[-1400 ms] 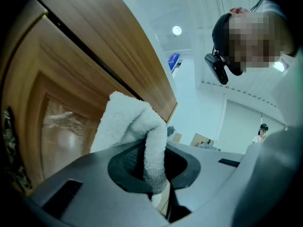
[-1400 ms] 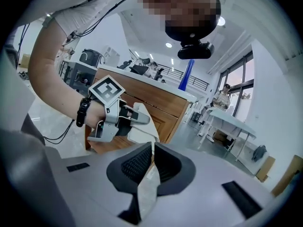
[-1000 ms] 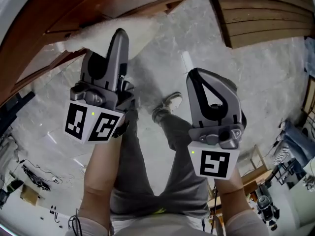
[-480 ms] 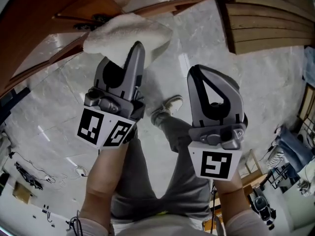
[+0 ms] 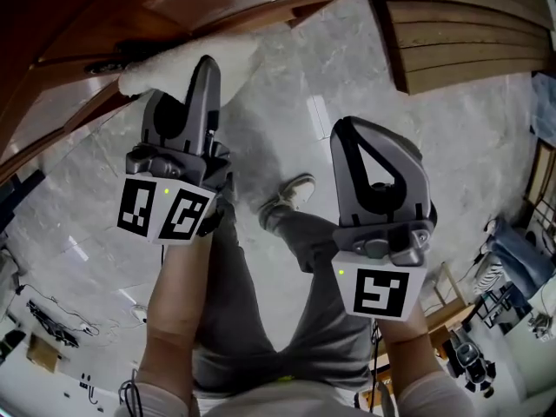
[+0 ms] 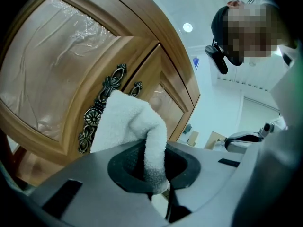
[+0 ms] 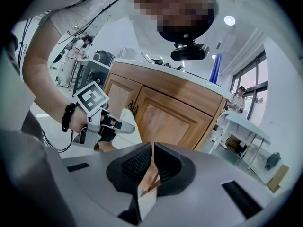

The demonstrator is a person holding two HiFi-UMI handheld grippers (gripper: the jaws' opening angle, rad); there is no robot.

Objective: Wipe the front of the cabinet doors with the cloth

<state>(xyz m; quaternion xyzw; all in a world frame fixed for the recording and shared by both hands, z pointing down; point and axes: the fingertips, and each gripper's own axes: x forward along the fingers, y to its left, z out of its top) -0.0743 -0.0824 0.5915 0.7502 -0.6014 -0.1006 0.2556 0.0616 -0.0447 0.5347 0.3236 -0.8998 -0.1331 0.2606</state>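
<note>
Pinching the white terry cloth [image 6: 125, 122], left gripper [image 6: 152, 174] presses it to the brown wooden cabinet door [image 6: 57, 56], beside ornate dark metal handles [image 6: 102, 108]. Right gripper [image 7: 151, 171] jaws together, empty, away from the doors. Best a flat cloth and steady pressure; handles and raised frame edges could snag. Grey floor [image 5: 347, 50] gives open room.

— What moved in the last second?

— The left tool [image 5: 206, 66], clamped on the white terry cloth [image 5: 182, 57]. Half a second ago it had swung right and lower along the brown wooden cabinet door [image 5: 95, 20]. Now it is back to the left, near where it started.

— And the cloth?

— It travelled with the tool. Its bunched end slid right, then left again, and now sits against the dark ornate metal handle [image 6: 97, 112].
</note>
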